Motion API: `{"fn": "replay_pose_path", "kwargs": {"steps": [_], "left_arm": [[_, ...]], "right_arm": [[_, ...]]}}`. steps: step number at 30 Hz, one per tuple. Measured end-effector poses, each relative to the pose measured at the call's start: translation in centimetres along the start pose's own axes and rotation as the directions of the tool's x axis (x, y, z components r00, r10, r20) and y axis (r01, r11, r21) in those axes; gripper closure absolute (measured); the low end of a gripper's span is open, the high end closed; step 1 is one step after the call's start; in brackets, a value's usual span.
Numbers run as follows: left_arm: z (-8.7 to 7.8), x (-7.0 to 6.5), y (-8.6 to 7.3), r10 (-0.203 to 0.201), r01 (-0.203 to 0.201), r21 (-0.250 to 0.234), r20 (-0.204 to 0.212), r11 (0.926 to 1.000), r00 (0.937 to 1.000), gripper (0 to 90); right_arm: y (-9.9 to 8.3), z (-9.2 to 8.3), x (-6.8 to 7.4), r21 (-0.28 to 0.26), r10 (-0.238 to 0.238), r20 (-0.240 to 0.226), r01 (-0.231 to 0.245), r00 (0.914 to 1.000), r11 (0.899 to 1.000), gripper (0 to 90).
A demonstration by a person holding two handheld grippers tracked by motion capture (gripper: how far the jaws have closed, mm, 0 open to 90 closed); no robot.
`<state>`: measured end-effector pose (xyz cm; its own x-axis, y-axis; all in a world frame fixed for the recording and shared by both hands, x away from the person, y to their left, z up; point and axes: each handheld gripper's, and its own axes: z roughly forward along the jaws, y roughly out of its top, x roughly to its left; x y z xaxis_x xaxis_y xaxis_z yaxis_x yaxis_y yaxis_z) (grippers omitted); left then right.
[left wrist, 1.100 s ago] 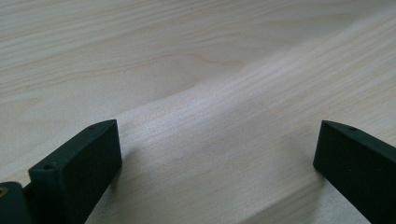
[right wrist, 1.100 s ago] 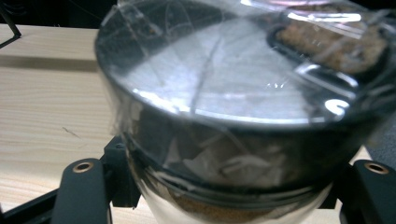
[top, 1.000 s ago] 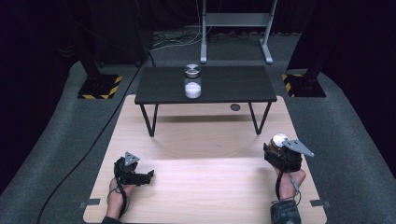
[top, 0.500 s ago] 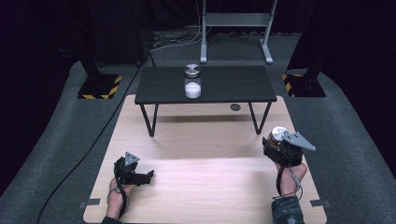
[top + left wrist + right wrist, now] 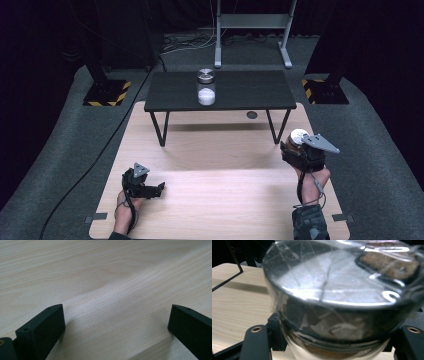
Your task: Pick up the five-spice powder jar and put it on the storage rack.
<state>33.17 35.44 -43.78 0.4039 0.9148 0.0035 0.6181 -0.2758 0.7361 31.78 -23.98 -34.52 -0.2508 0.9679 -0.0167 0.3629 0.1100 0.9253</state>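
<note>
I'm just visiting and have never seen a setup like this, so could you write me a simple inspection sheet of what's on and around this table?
Surface: pale wooden table, bare in the middle.
Job's things: clear lidded jar clamped in the right gripper; a second lidded jar with white contents stands on the small black table.
Clutter: nothing seen.
Grippers: left gripper rests low on the wood, jaws wide open and empty; right gripper shut on its jar.
Cables: a black cable runs across the grey floor at left.
Surroundings: dark curtains, metal stand behind, striped stand bases.
</note>
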Motion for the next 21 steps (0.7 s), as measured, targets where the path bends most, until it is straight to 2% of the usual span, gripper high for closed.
{"fn": "replay_pose_path", "kwargs": {"steps": [21], "left_arm": [[0.0,0.0,0.0,0.002,-0.002,0.002,0.0,1.0,1.0,0.7]], "right_arm": [[3.0,0.0,0.0,-0.003,-0.041,-0.017,0.041,0.999,0.999,29.6]]}}
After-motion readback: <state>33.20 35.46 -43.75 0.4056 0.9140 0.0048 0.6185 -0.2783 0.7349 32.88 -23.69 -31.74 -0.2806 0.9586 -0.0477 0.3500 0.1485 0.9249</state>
